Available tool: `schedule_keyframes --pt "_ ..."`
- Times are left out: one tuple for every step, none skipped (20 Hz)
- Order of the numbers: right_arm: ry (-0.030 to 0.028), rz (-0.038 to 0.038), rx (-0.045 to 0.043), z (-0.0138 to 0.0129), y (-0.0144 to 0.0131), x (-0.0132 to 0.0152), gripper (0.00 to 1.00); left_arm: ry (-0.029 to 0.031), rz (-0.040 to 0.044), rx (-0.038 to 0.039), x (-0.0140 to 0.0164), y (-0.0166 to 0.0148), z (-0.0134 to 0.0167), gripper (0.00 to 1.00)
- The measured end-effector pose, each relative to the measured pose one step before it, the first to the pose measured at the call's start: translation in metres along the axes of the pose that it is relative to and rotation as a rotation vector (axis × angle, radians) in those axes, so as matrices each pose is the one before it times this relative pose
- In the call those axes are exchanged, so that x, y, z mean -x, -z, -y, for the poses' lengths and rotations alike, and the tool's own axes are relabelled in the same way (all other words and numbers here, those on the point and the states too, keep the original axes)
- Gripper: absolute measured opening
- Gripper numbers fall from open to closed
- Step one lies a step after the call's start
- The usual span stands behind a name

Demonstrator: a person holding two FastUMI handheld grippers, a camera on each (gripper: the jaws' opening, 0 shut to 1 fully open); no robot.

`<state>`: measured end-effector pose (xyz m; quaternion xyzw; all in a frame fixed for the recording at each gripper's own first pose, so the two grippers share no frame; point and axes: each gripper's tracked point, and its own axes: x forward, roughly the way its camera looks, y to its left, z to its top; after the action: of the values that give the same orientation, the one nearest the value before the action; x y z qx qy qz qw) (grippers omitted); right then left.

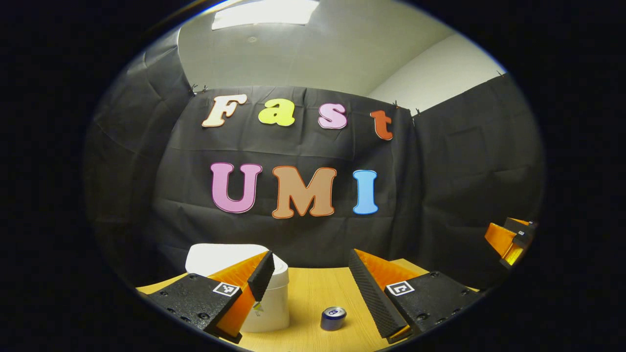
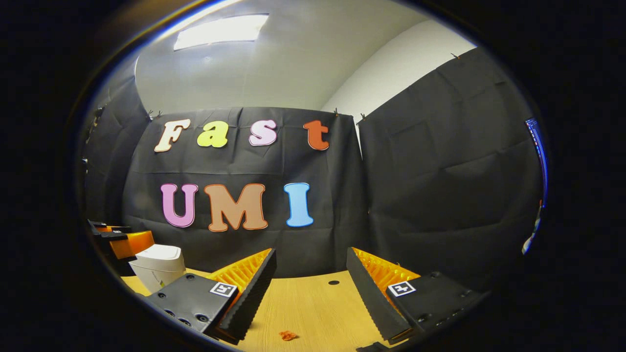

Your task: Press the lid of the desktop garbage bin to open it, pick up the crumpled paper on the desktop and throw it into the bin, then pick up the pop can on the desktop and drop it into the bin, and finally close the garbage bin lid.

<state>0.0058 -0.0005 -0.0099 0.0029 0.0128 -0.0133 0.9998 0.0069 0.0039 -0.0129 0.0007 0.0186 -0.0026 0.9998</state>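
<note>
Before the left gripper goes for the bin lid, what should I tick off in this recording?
1. Garbage bin lid closed, ready to press: ok.
2. Left gripper jaws open and empty: ok.
3. Right gripper jaws open and empty: ok.
4. Pop can upright on the desktop, apart from the bin: ok.
5. Crumpled paper on the desktop: cannot tell; a small orange scrap lies there.

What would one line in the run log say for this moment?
left gripper: open, holding nothing | right gripper: open, holding nothing | bin: lid closed | pop can: upright on desk | step: lid not yet pressed
</note>
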Motion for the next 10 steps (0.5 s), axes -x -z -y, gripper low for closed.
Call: schedule_keyframes --pt "-0.00469 -0.00026 0.00354 -0.00232 -0.00032 -0.00021 0.96 -0.0011 -0.00236 0.00173 -0.00057 0.00104 -0.00049 0.93" --pt "-0.00569 -0.00285 0.0046 -0.00239 -0.00055 -0.00106 0.96 -0.00141 -0.00473 0.00365 -0.00013 0.0016 -0.00131 0.93" --pt "-0.00632 -0.00576 0.00432 -0.00274 0.00031 -0.00104 0.96 -0.0022 -0.00468 0.00438 -0.00041 0.00176 -0.00115 0.93" --pt "-0.0077 -0.00693 0.00381 -0.00271 0.00141 -0.00064 0.96 -0.00303 -0.00406 0.0045 0.0005 0.00127 -0.00142 0.93" --pt "-0.00663 -0.00606 0.00349 -0.00191 0.00014 0.00104 0.96 -0.00362 -0.00444 0.00469 0.00002 0.00151 -0.00087 0.93" --pt "-0.00456 -0.00414 0.00466 0.00017 0.00059 0.00191 0.96 -0.00272 -0.00568 0.00661 0.00006 0.00291 -0.00079 0.93" --pt "-0.00129 -0.0018 0.00767 -0.00054 -0.00027 0.00128 0.96 0.00192 -0.00883 0.00967 0.0012 0.00246 0.00078 0.93" --pt "0.00127 -0.00223 0.00912 0.00066 0.00126 0.00247 0.96 0.00246 -0.01126 0.00907 0.00112 0.00312 0.0007 0.93" --pt "-0.00297 -0.00373 0.00578 -0.00052 0.0004 0.00305 0.96 -0.00275 -0.00569 0.00656 0.00223 0.00053 -0.00079 0.93" --pt "-0.00743 -0.00253 0.00076 -0.00274 0.00112 0.00362 0.96 -0.00631 0.00047 0.00391 0.00282 -0.00051 -0.0027 0.93"
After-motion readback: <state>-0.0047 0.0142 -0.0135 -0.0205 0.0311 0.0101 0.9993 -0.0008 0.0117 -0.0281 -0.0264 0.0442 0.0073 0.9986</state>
